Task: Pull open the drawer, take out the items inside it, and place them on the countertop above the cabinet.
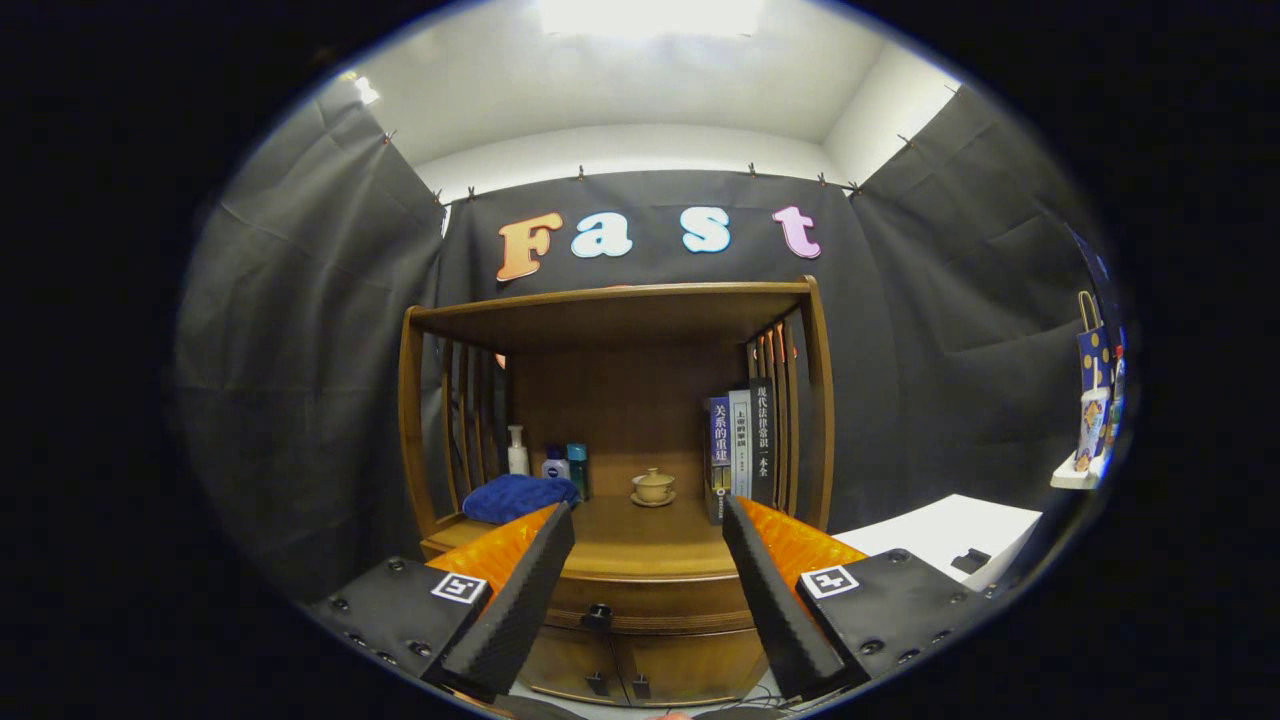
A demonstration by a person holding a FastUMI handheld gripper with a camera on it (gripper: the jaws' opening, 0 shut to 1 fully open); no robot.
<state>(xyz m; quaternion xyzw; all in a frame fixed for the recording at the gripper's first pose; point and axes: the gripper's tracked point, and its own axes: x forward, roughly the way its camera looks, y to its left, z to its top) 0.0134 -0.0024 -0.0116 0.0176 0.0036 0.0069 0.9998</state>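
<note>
The hand-held gripper point(648, 525) is held released and empty at lower centre, its fingers spread before the closed brown wooden drawer point(640, 598) with its small dark knob point(597, 616).

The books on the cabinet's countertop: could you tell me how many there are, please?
3, upright in a row at the countertop's right end against the slatted side: a blue book, a pale book, then a dark book. More may hide behind them. The gripper is open.

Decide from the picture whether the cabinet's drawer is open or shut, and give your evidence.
Shut. The drawer front sits flush under the countertop, its knob untouched between the open gripper fingers.
</note>
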